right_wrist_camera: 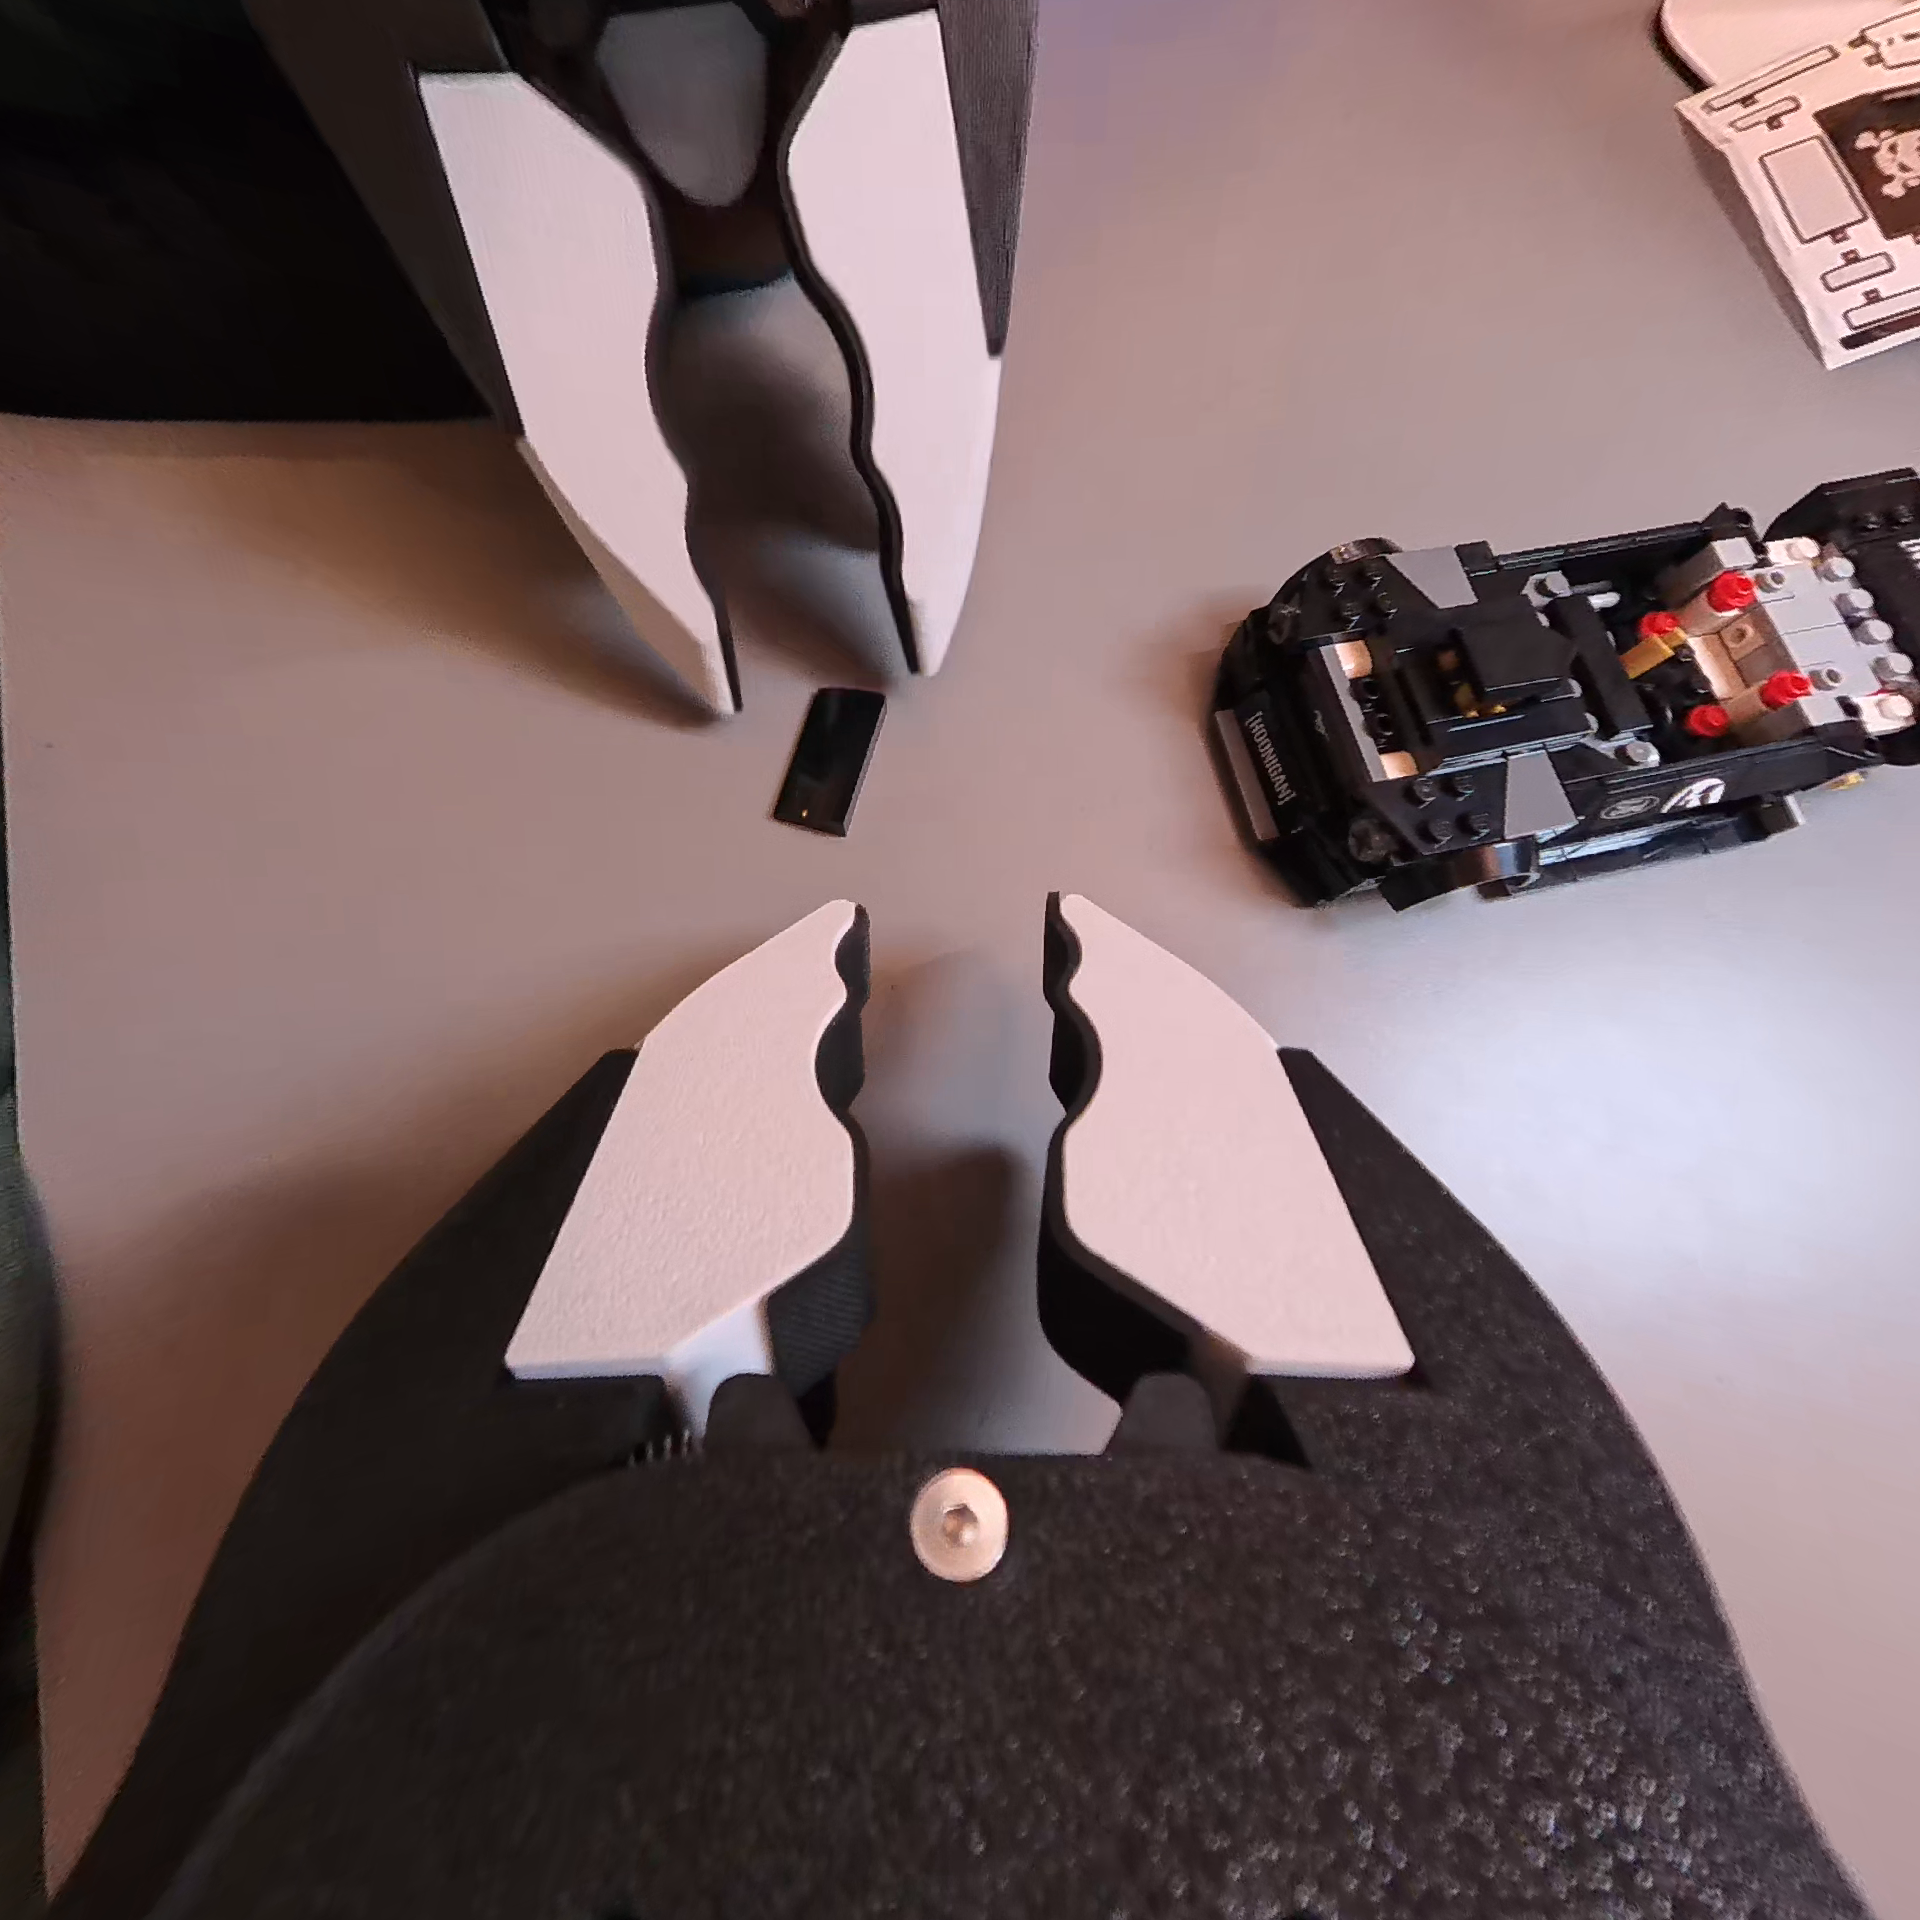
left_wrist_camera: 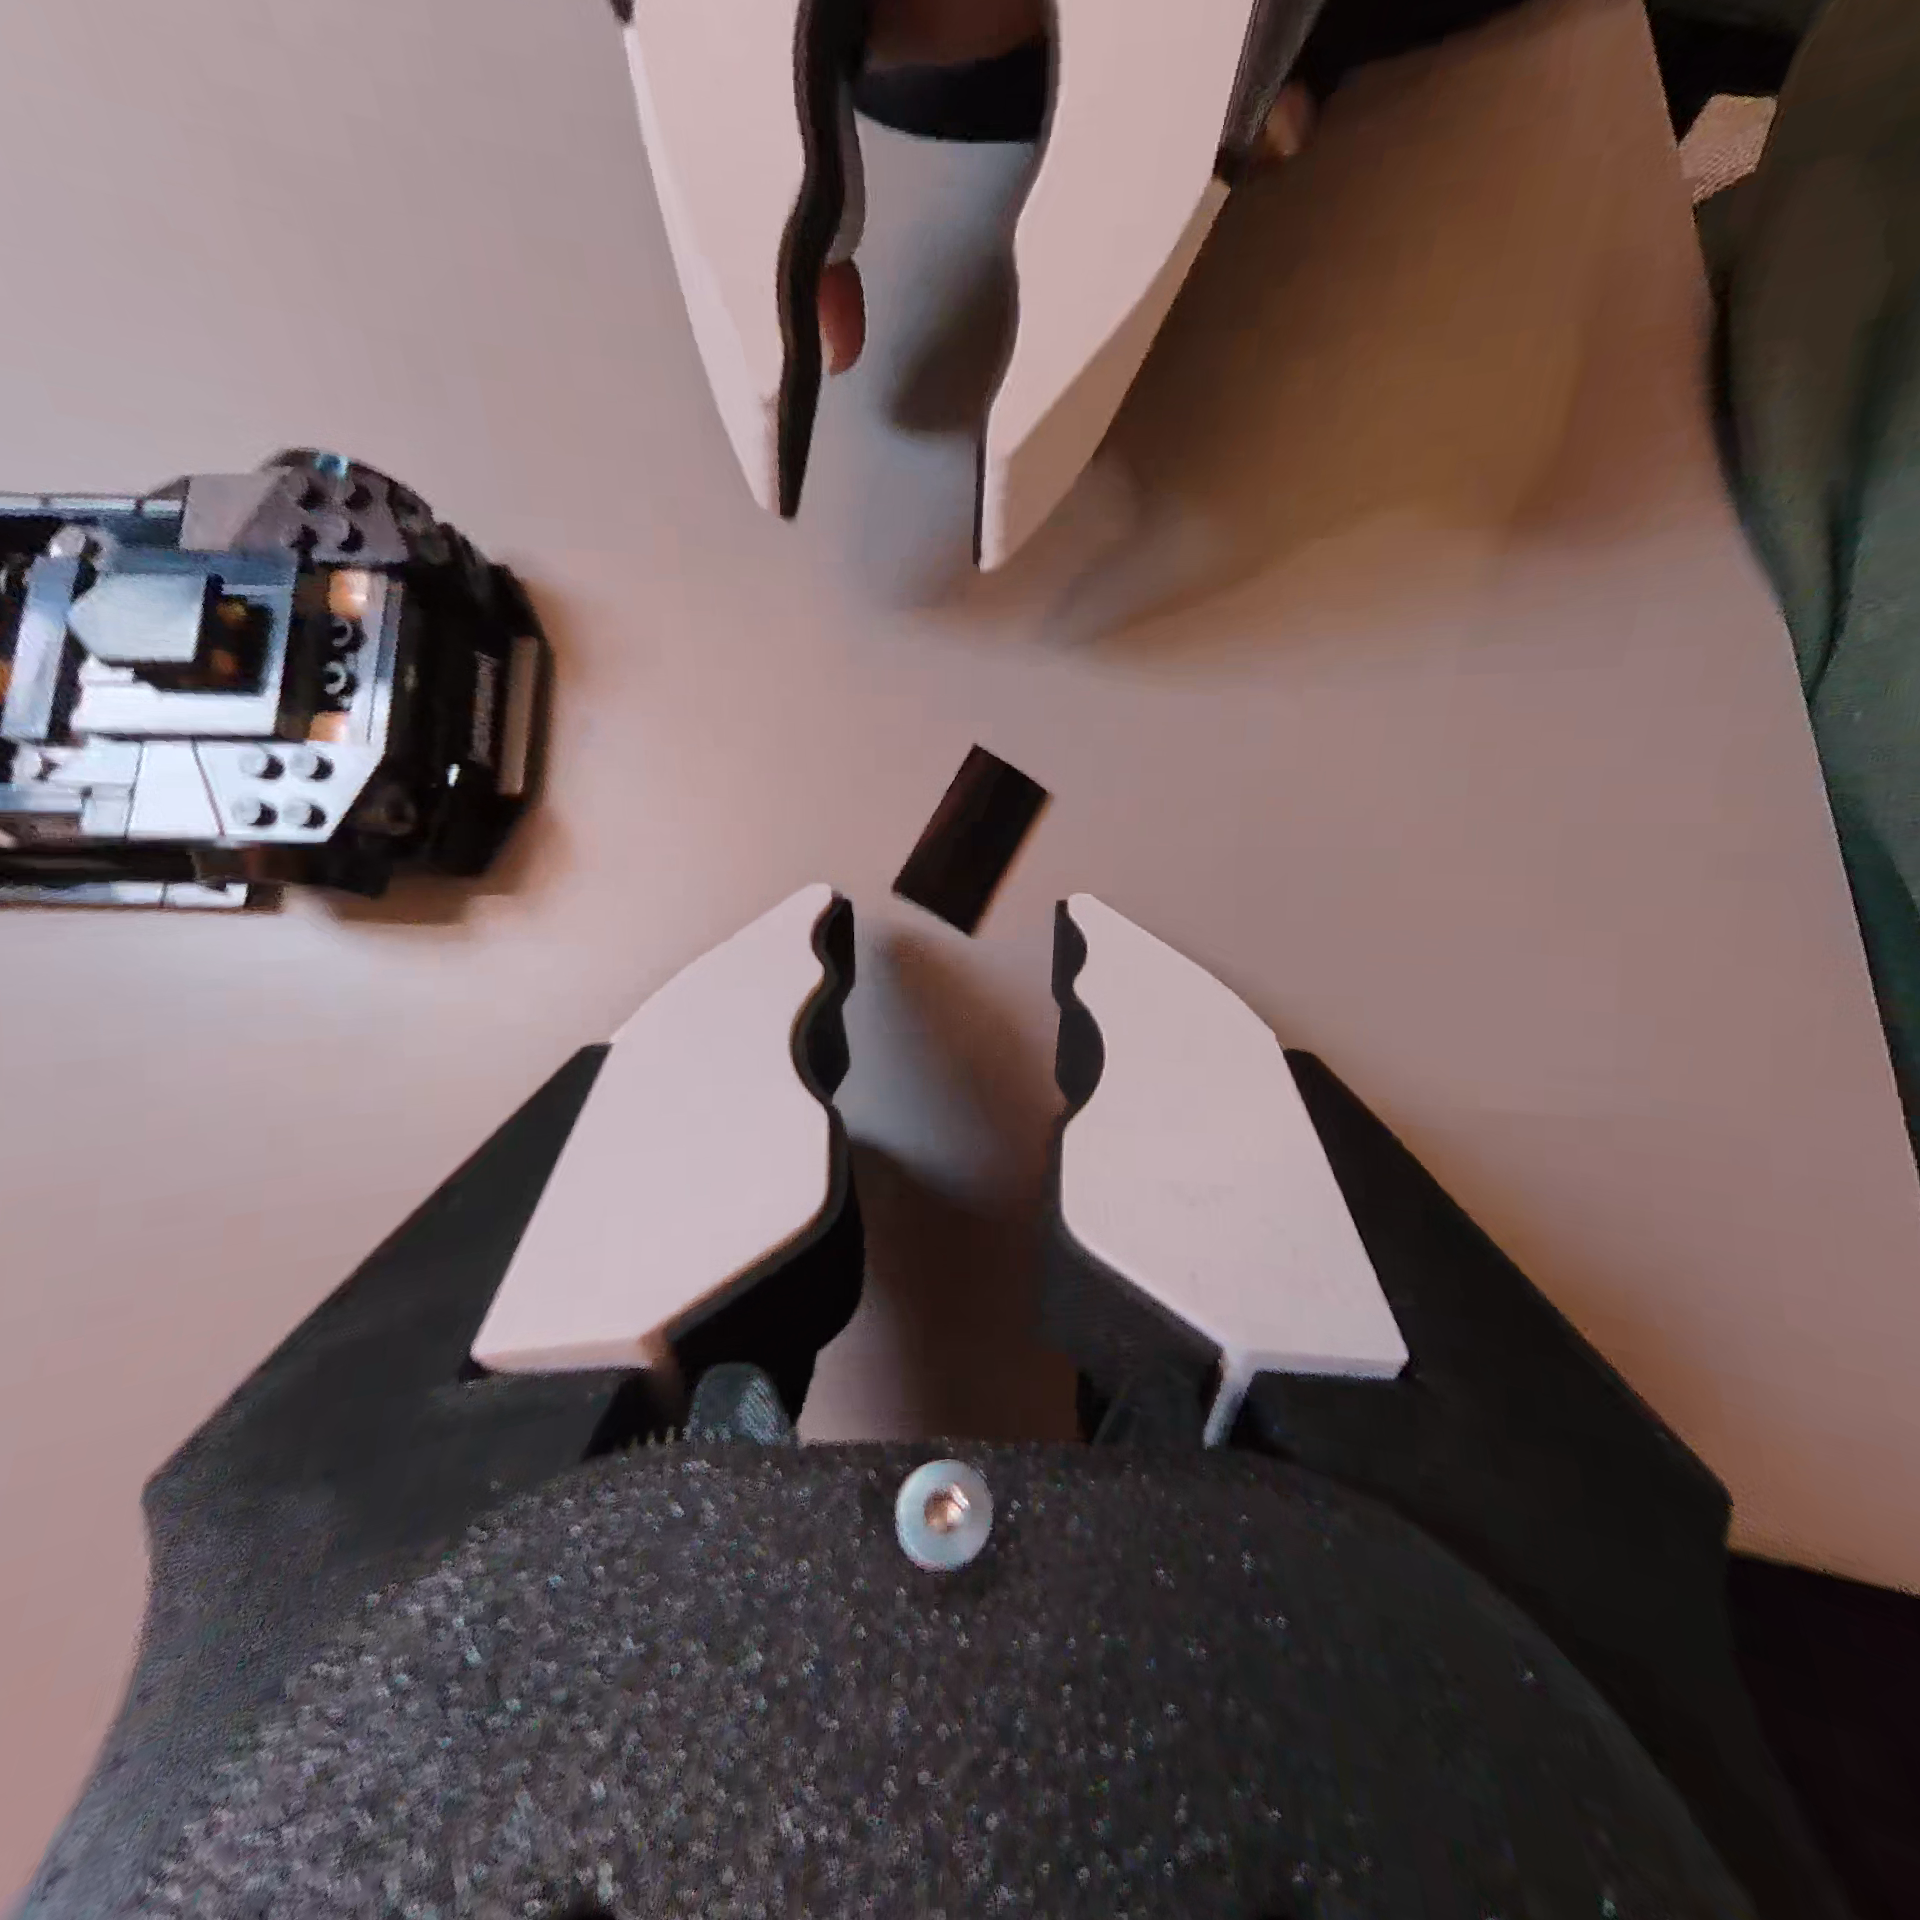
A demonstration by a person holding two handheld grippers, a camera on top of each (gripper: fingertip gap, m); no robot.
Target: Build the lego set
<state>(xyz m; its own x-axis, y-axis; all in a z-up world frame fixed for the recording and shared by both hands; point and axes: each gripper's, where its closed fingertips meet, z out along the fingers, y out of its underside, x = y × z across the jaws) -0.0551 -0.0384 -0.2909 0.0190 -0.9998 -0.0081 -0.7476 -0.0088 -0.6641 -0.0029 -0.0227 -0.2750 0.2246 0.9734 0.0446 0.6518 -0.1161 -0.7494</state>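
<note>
A small black lego piece [right_wrist_camera: 829,762] lies flat on the grey table [right_wrist_camera: 1351,1143], just in front of the left gripper [left_wrist_camera: 951,909] and between it and the right gripper [right_wrist_camera: 956,904], both spread with nothing held. The part-built black lego car [right_wrist_camera: 1558,707] (open-topped, red studs inside) stands apart to one side, near a printed sheet [right_wrist_camera: 1808,208].

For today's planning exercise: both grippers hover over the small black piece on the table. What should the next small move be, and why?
Probably ease the left gripper forward and close on the black piece. It lies loose on the table, just beyond the open fingertips, apart from the lego car.
</note>
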